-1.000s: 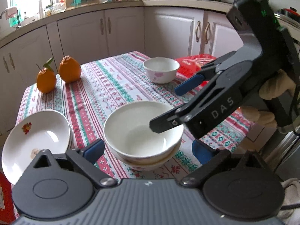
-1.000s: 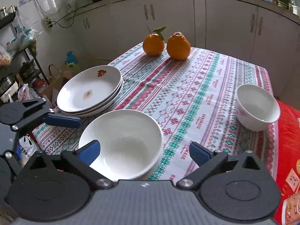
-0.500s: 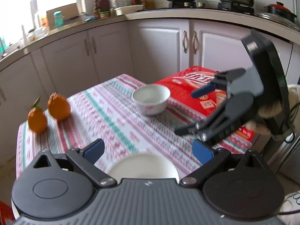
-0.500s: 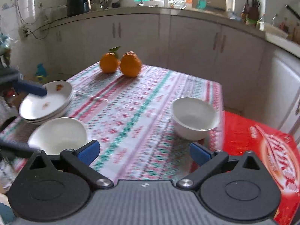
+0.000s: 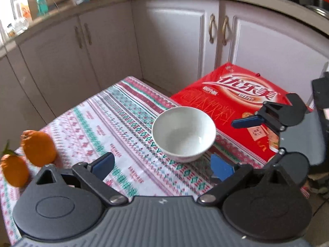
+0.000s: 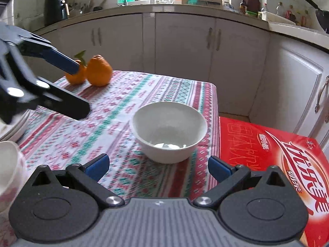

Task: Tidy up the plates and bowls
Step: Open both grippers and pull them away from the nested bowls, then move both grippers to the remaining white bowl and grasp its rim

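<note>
A small white bowl (image 5: 183, 133) stands upright near the table's edge, beside a red box; it also shows in the right wrist view (image 6: 169, 131). My left gripper (image 5: 162, 165) is open and empty, just short of the bowl. My right gripper (image 6: 158, 167) is open and empty, also just short of it. The rim of a larger white bowl (image 6: 8, 164) and the edge of stacked plates (image 6: 14, 129) show at the far left of the right wrist view. Each gripper appears in the other's view: the right one (image 5: 273, 117) and the left one (image 6: 47, 82).
Two oranges (image 6: 92, 73) sit at the far corner of the patterned tablecloth (image 6: 115, 111); they also show in the left wrist view (image 5: 30, 156). A red printed box (image 5: 236, 107) lies right beside the table. White kitchen cabinets (image 6: 185, 47) stand behind.
Both grippers have swung away from the large bowl and the plate stack and closed in on the small bowl, which now sits in front of both. Both stayed open.
</note>
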The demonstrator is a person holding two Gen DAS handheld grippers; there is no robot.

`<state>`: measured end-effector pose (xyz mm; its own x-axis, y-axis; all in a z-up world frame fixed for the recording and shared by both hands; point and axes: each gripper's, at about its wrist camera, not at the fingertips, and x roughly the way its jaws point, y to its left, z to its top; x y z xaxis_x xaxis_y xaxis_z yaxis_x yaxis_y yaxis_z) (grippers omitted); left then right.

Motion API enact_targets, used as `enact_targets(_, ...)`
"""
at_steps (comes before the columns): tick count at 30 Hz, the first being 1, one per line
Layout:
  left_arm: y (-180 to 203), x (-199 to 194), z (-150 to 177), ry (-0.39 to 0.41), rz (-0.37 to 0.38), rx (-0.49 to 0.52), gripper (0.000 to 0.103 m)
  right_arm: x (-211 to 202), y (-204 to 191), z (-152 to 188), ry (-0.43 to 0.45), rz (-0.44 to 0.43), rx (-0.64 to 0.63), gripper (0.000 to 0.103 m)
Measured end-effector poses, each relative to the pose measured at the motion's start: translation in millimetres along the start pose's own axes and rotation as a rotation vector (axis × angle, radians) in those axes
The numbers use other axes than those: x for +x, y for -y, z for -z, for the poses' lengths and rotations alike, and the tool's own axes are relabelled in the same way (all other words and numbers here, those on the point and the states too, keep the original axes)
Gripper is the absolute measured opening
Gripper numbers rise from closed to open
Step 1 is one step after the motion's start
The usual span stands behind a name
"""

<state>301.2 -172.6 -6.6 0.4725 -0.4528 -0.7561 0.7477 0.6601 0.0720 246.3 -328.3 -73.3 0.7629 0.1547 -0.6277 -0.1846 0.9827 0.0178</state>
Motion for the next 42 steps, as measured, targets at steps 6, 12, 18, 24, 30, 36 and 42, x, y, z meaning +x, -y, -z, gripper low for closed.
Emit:
enact_targets(6,-7.1,51.6,-18.5,-0.065,0.084,-0.011,0.096,19.4,11.2,-4.5,0.002,-0.034,-0.008,0.103)
enact_targets(12,-16.0,85.7,-33.5,-0.1,0.13,-0.068,0.08,36.4,10.9,-8.5,0.003,-0.044,-0.058,0.1)
enact_targets(18,-19.9,101.1,-39.3,-0.115,0.15,-0.088,0.065,39.8,13.1,-7.1,0.006,-0.047,-0.061,0.091)
enact_targets(24,-18.7,107.1,-41.6,-0.124,0.162,-0.086,0.061,36.7,14.6,-6.3,0.008,-0.046,-0.067,0.089)
enact_targets(30,-15.7,112.8,-43.4,-0.142,0.165,-0.079,0.057,38.6,16.2,-7.3,0.007,-0.048,-0.062,0.089)
enact_targets(36,-12.9,109.3,-43.4,-0.154,0.162,-0.062,0.057,34.9,14.9,-8.1,-0.002,-0.048,-0.07,0.089)
enact_targets(42,-10.7,95.3,-40.5,-0.147,0.159,-0.055,0.057,23.3,10.7,-12.7,-0.003,-0.06,-0.074,0.089)
